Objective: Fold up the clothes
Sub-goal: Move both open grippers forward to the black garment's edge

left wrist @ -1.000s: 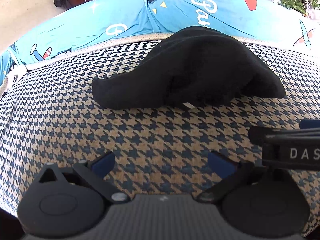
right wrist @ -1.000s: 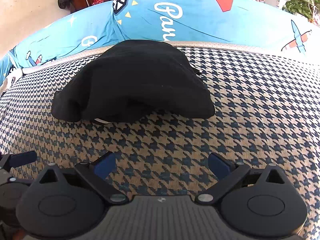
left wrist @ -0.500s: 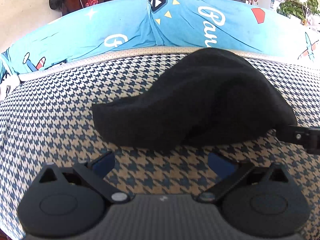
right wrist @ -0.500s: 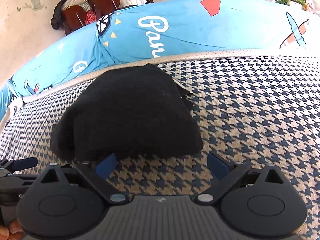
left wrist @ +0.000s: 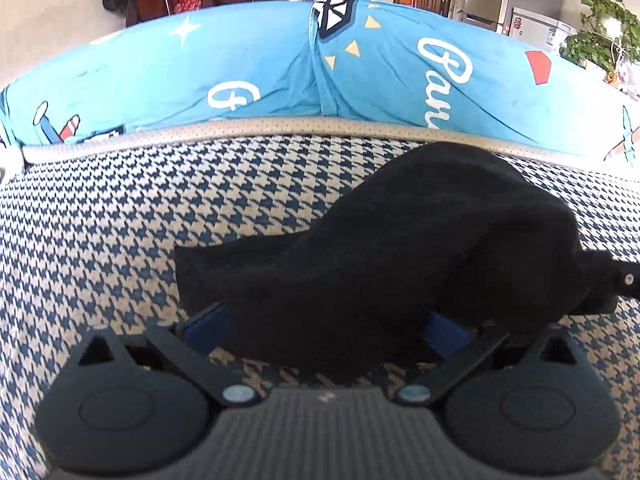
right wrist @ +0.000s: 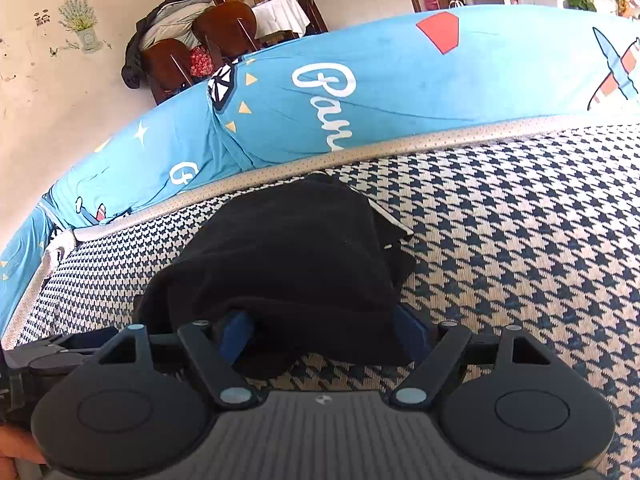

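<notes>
Black fabric, a folded garment (left wrist: 420, 256), lies bunched on a surface covered in navy-and-cream houndstooth cloth (left wrist: 140, 220), close to its far edge, where a grey piped rim (left wrist: 240, 128) runs across. Behind that rim stands a bright blue cushion cover (left wrist: 260, 64) printed with white script, stars and little planes.

Seen from the left wrist, the left hand-held gripper (left wrist: 326, 324) has its blue-padded fingers (left wrist: 204, 322) spread wide on either side of the garment's near edge. The cloth sags between them and hides much of the right-hand pad, and there is no sign of the pads pressing it. Part of the right hand-held gripper (left wrist: 616, 280) shows at the right border of this view, against the garment's right end.

From the right wrist, the right hand-held gripper (right wrist: 324, 330) also straddles the near edge of the garment (right wrist: 292, 256), a thick fold of black cloth lying between its blue fingers (right wrist: 236, 330). Its jaws are closing, yet the pads sit at the outer sides of the fold and do not visibly squeeze it. A white strip (right wrist: 390, 218) peeks from the garment's right side.

Farther back are brown chairs (right wrist: 224, 32) draped with a dark jacket, a white-clothed table (right wrist: 280, 12) and a leafy plant (left wrist: 604, 32).
</notes>
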A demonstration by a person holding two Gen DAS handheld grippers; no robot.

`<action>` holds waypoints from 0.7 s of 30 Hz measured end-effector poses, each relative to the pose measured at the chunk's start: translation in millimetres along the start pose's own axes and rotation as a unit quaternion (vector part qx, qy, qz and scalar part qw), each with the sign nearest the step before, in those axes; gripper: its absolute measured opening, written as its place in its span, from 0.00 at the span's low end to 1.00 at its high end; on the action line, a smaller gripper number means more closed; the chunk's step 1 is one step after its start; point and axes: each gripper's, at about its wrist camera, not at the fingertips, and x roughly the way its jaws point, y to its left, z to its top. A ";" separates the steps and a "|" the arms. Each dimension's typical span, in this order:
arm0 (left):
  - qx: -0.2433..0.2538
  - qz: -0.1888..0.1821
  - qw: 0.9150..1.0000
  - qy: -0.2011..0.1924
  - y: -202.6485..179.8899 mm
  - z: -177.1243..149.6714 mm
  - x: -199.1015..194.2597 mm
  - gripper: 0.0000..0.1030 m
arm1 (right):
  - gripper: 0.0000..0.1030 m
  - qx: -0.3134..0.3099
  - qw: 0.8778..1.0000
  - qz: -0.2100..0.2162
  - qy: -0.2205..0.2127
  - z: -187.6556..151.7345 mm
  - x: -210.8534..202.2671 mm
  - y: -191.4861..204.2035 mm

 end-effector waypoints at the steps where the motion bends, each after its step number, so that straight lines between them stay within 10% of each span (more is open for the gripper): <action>1: -0.003 0.000 1.000 0.002 1.7 0.0 0.4 1.00 | 0.75 0.004 1.000 0.004 0.001 2.0 -0.5 -1.1; 21: -0.041 -0.002 0.999 -0.028 12.0 15.0 -7.5 1.00 | 0.83 0.046 0.997 0.056 -0.003 13.8 -4.8 -13.9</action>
